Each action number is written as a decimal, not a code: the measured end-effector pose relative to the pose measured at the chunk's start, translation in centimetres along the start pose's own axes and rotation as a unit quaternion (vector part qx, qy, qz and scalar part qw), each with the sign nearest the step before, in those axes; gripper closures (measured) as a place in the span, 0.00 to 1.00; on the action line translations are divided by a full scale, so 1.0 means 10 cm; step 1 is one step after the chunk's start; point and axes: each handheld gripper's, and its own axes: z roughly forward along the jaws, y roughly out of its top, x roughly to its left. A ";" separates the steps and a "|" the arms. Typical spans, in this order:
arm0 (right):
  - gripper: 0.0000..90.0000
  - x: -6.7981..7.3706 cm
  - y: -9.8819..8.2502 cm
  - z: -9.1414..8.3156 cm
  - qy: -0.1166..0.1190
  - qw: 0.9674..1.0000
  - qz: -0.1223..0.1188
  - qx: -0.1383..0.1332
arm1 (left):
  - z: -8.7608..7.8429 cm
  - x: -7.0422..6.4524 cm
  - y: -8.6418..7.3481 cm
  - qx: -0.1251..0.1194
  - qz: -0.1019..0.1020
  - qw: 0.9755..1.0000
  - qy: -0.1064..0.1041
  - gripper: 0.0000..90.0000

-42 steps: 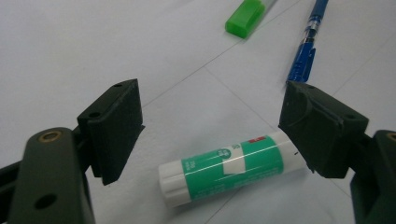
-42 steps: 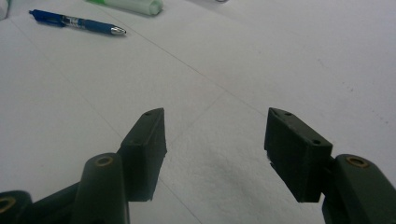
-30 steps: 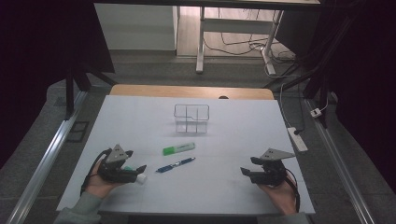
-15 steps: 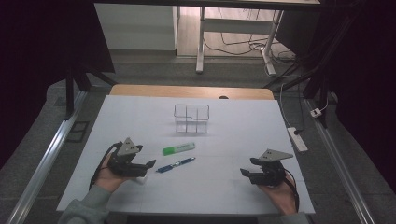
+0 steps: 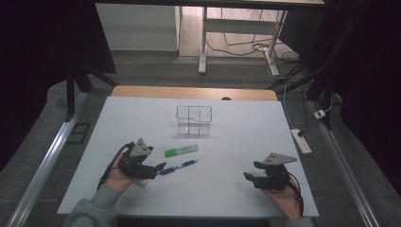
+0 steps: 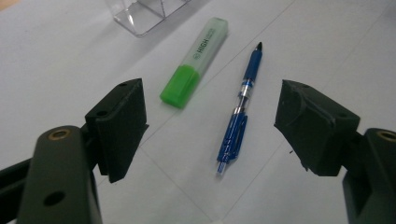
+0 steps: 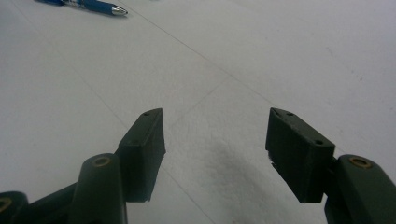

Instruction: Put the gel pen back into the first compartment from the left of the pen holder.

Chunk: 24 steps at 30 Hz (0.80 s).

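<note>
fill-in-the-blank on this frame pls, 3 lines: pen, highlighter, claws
The left claw has its jaws open over the ____ pen.
The highlighter beside the pen has a ____ cap.
The clear organizer lies ____ from the person than the highlighter.
Missing words: blue; green; farther

Your left hand-held gripper (image 5: 158, 169) sits at the near left of the desk (image 5: 236, 132), its jaws spread and just short of the blue pen (image 5: 179, 166). The green highlighter (image 5: 181, 151) lies just beyond the pen. Farther off stands the clear organizer (image 5: 194, 120). Your right hand-held gripper (image 5: 249, 171) rests near right, jaws apart, well clear of everything.
</note>
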 end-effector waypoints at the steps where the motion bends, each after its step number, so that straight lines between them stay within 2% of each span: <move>1: 0.42 -0.01 0.00 -0.01 0.001 1.000 0.002 -0.002 | 0.02 -0.01 0.01 0.003 0.002 1.000 0.000 0.27; 7: 0.43 -0.03 0.00 0.02 0.010 1.000 0.014 -0.016 | 0.17 -0.04 0.07 0.024 0.014 1.000 0.000 0.27; 11: 0.43 -0.02 0.01 0.06 0.012 1.000 0.007 -0.010 | 0.23 -0.05 0.10 0.020 0.009 1.000 -0.002 0.28; 15: 0.42 0.01 0.04 0.09 0.012 1.000 -0.003 -0.005 | 0.30 -0.06 0.15 0.029 0.008 0.999 -0.017 0.30; 24: 0.42 0.03 0.12 0.17 0.021 1.000 -0.007 -0.011 | 0.48 -0.02 0.29 0.048 0.008 0.998 -0.050 0.30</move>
